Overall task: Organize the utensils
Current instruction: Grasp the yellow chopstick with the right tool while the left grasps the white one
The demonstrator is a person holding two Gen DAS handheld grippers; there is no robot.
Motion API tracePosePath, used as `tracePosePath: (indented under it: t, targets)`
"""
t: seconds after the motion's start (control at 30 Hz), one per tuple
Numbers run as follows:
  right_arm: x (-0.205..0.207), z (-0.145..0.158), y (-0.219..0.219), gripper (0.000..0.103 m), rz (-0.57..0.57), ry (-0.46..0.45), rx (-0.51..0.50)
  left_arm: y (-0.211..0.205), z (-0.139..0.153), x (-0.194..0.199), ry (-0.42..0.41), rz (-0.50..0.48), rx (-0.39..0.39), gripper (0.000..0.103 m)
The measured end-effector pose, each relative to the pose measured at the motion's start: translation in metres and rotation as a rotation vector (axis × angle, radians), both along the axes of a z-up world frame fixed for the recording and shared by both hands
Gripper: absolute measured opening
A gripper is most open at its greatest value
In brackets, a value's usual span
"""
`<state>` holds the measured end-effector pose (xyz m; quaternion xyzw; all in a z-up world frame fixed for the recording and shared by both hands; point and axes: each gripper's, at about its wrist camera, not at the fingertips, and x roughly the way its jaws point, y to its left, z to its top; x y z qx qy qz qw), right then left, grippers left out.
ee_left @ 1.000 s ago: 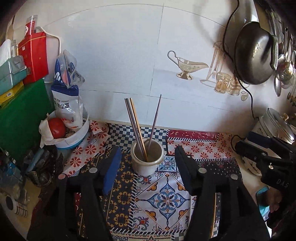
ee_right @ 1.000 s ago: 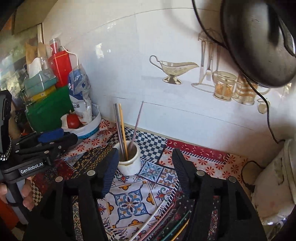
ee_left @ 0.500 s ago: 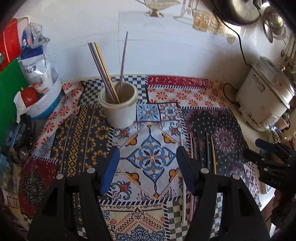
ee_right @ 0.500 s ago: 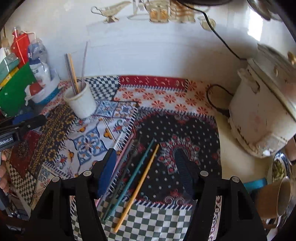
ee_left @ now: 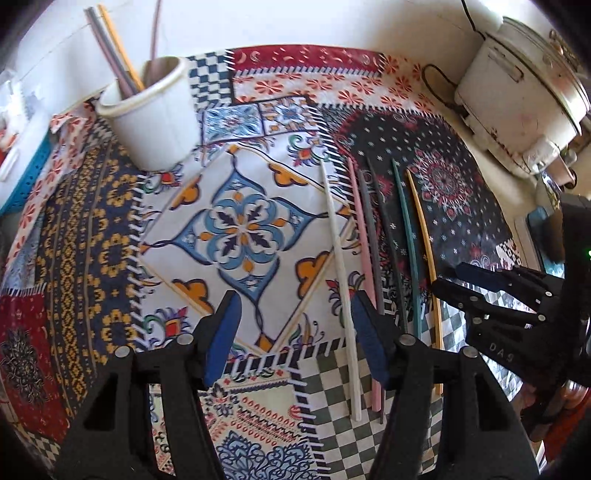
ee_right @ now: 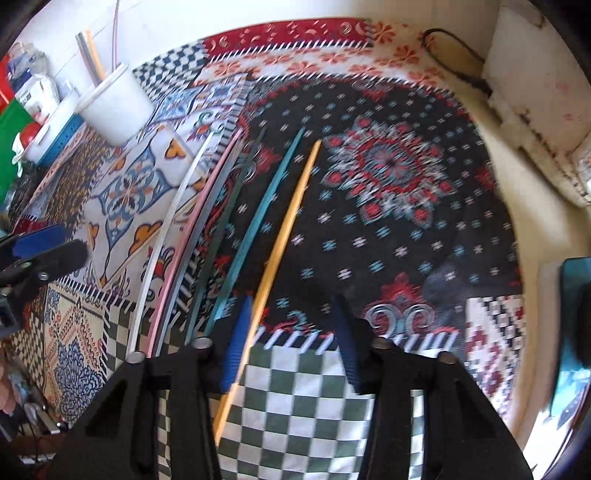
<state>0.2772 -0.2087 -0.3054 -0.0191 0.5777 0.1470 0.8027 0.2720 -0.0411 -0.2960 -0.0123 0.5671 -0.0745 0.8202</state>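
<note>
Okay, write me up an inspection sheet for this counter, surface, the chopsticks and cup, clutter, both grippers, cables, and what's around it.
Surface: patchwork-print cloth covers the counter.
Job's things: six loose chopsticks lie side by side on the cloth, in order white chopstick, pink, grey, dark, teal, yellow chopstick. White cup upright near the wall, holding three more.
Clutter: blue-rimmed tub and a bag beside the cup.
Grippers: left gripper open, low over the cloth by the white chopstick. Right gripper open, jaws just closing, yellow chopstick between them, not yet pinched.
Cables: black cord by the rice cooker.
Surroundings: white rice cooker, white tiled wall.
</note>
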Motion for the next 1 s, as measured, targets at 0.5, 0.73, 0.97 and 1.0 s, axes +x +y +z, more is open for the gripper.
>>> tracePosePath:
  t: [0.5,0.73,0.97,1.0]
  targets:
    - [-0.002,0.003,-0.032,0.007,0.081,-0.007,-0.048,-0.033,-0.040,0.034,0.137,-0.106,-0.066,0.016]
    - [0.016,0.004,-0.043,0.007,0.051,0.031,-0.004,-0.035,-0.042,0.046,0.177,-0.130,-0.051,0.015]
    - [0.027,0.004,-0.029,0.007,0.077,0.010,-0.013,-0.034,-0.047,0.067,0.233,-0.143,-0.060,0.008]
    - [0.033,0.002,-0.022,0.008,0.081,0.003,-0.020,-0.033,-0.049,0.073,0.242,-0.145,-0.068,0.007]
